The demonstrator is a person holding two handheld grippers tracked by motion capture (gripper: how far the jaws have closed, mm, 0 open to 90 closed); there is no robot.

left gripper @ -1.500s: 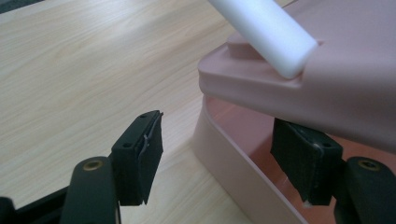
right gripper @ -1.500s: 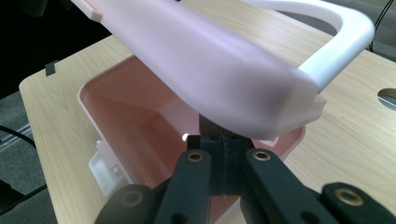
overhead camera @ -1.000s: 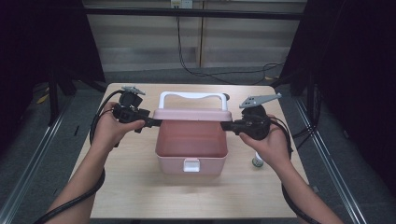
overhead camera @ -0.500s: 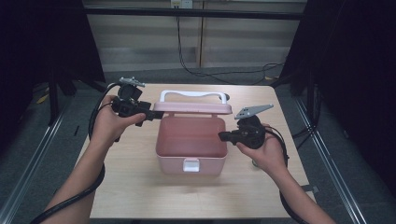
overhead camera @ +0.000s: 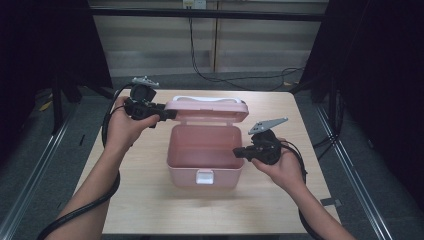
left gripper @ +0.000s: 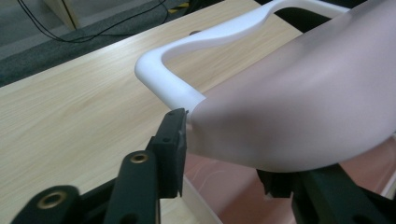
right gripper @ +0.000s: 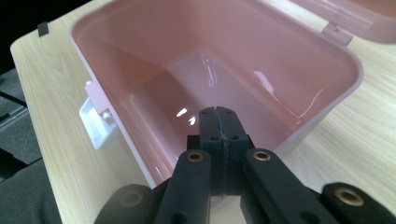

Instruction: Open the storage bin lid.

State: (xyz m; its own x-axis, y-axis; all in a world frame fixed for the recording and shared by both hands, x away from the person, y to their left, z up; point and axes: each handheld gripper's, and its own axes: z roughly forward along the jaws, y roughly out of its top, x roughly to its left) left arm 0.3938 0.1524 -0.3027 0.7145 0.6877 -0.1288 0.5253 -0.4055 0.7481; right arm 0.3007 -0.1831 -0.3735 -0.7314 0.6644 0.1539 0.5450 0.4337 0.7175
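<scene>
A pink plastic box (overhead camera: 185, 175) stands open in the middle of the table, and its inside is bare (right gripper: 205, 79). Its lid (overhead camera: 207, 107) is tilted up at the back, with a white handle (overhead camera: 207, 99) on top. My left gripper (overhead camera: 167, 115) is at the lid's left end. Its jaws have just been closing, and they now press on the lid's corner (left gripper: 303, 102) beside the handle (left gripper: 159, 77). My right gripper (overhead camera: 236, 152) is shut on nothing, its tips (right gripper: 218, 114) just over the box's right rim. A white latch (overhead camera: 204, 176) hangs on the front wall.
The light wooden table (overhead camera: 150, 200) has bare room in front of the box and on both sides. A small dark tape piece (overhead camera: 327, 201) lies near the right front edge. Black cables trail from both grippers; dark curtains flank the table.
The lid went from shut to raised. My left gripper rose with it at the left end. My right gripper left the lid's right end and sank to the box's right rim.
</scene>
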